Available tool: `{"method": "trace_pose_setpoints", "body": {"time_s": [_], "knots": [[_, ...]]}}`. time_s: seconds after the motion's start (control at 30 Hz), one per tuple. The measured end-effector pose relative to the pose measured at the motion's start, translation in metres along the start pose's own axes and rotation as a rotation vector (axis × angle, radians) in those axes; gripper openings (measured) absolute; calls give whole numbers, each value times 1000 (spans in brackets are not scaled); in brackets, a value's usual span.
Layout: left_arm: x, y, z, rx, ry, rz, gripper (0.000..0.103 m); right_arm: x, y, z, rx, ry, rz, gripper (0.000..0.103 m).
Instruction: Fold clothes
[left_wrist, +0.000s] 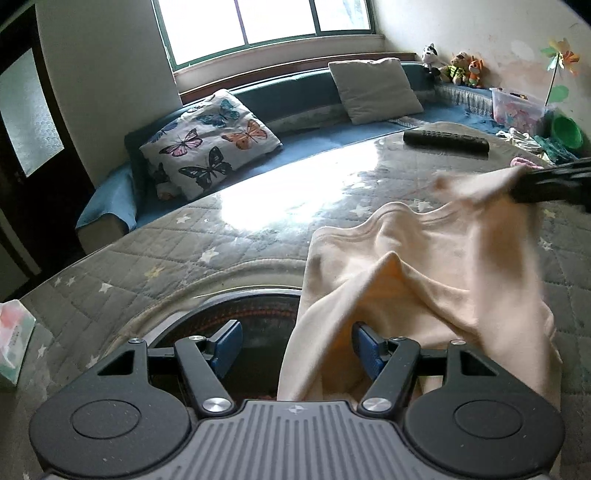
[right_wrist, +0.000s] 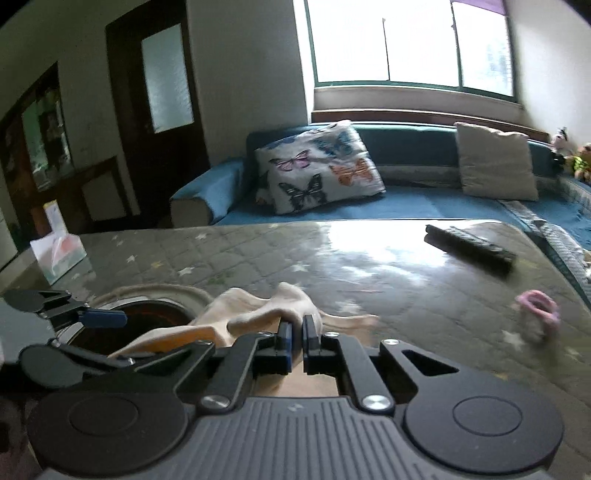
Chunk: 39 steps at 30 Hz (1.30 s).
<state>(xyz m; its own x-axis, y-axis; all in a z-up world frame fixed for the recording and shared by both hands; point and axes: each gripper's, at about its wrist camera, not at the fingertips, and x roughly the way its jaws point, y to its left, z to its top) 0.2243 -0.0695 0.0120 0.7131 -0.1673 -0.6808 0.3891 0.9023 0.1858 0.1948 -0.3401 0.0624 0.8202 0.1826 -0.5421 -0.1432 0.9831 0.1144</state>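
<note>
Left wrist view shows the left gripper (left_wrist: 295, 347) spread wide at the cream garment (left_wrist: 424, 273), which the right gripper (right_wrist: 295, 332) pinches above the table (left_wrist: 147, 266), the remote (left_wrist: 445, 140) lying beyond.

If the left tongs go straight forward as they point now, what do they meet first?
Probably the cream garment: its hanging fold already drapes over the right finger of the open left tongs. Left of that fold, the way leads to the quilted table cover; depth is unclear.
</note>
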Motion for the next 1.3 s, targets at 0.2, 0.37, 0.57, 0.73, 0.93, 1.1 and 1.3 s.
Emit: {"method": "trace_pose_setpoints", "body": {"time_s": [0.2,0.37,0.57,0.73,0.93,1.1,1.3], "knots": [[7,-1,-3,6,16,-12,27,-45,-39,-20,57,-26,-98,4],[4,-4,-8,14,11,9,10,-75,-70,-50,139,-4,-179,4],[-26,17,-21,-84,-17,46,9,-98,-95,-78,224,8,-244,4],[-56,42,-36,-192,-32,89,9,-113,-112,-95,276,7,-292,4],[-98,73,-73,-356,-14,131,9,-128,-121,-107,288,3,-325,4],[-136,78,-113,-481,12,124,10,-132,-126,-115,296,16,-331,4],[-147,71,-133,-481,64,178,47,-136,-122,-119,270,35,-327,9]]}}
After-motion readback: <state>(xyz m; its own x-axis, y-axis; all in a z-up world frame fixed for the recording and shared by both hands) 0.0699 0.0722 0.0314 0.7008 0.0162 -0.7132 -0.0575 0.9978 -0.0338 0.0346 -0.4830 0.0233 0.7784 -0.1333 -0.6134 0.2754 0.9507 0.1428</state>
